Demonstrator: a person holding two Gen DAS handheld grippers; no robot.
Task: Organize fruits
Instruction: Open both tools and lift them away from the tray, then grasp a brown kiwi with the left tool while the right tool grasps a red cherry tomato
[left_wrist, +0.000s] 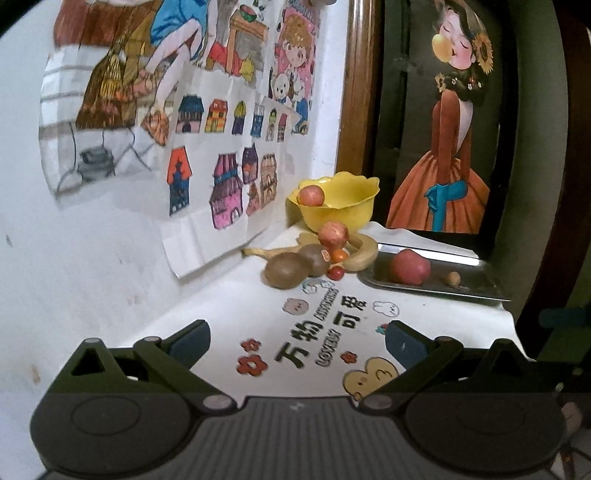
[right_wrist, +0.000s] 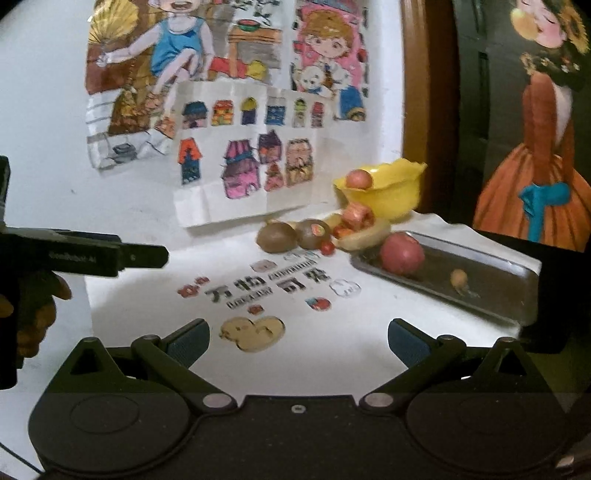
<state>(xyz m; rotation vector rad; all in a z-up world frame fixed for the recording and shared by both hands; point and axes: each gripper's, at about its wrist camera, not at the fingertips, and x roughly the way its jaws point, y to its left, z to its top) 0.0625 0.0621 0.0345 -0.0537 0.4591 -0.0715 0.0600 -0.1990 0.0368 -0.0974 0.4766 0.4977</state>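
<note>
both grippers, left gripper (left_wrist: 297, 341) and right gripper (right_wrist: 299, 341), hang wide open over the white cloth (left_wrist: 229, 302), holding nothing. past the cloth's print, the metal tray (left_wrist: 476, 282) holds a red apple (left_wrist: 410, 266) and a small brown fruit (left_wrist: 453, 278). just left of the tray lie two kiwis (left_wrist: 288, 272), cherry tomatoes (left_wrist: 336, 272), a banana (left_wrist: 364, 254) and another apple (left_wrist: 333, 236); behind it, the yellow bowl (left_wrist: 343, 206) holds a third apple (left_wrist: 311, 195).

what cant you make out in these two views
- Yellow bowl interior: both views, its wall hides everything but one apple.
- Banana: left wrist view, apple and kiwis cover its middle.
- Small round fruit on tray: too small to identify.
- Fruit pile: right wrist view, blurred.
</note>
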